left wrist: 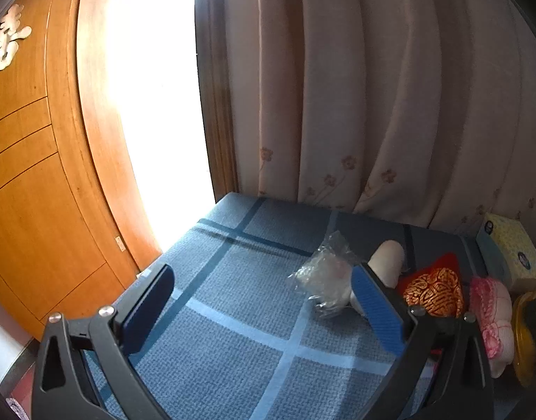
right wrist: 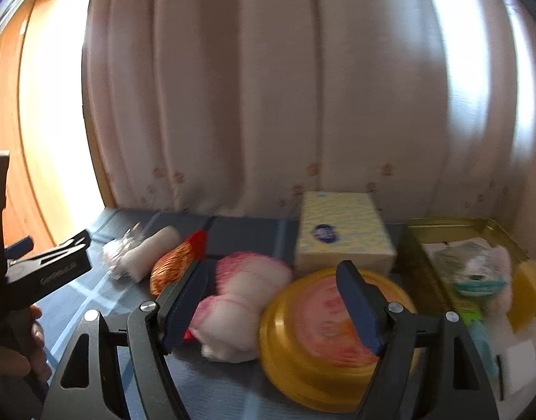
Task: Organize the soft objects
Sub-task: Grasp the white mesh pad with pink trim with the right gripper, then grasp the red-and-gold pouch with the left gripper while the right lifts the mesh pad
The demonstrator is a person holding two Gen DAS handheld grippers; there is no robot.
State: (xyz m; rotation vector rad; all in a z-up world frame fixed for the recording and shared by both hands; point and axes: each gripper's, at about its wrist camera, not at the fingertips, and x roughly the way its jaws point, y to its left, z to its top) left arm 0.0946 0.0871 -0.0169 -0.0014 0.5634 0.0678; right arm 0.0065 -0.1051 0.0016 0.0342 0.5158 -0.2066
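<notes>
Both tongs, left tongs [left wrist: 264,309] and right tongs [right wrist: 271,306], gape released, grasping nothing. Just ahead of the right pair the pink-and-white plush [right wrist: 241,301] lies on the blue checked worktop [left wrist: 233,318], beside the yellow bowl [right wrist: 324,343]; likely light and squashy, best pinched across its narrow waist.

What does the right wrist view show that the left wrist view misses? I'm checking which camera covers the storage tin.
Only the right wrist view shows the gold tin with a masked plush toy inside, plus the open right gripper.

Only the left wrist view shows the wooden door and the open left gripper's blue pads.

Both show the clear plastic bag, cream roll, red-gold pouch, pink knit item, yellow round lid, tissue box, curtain and blue checked cloth.
</notes>
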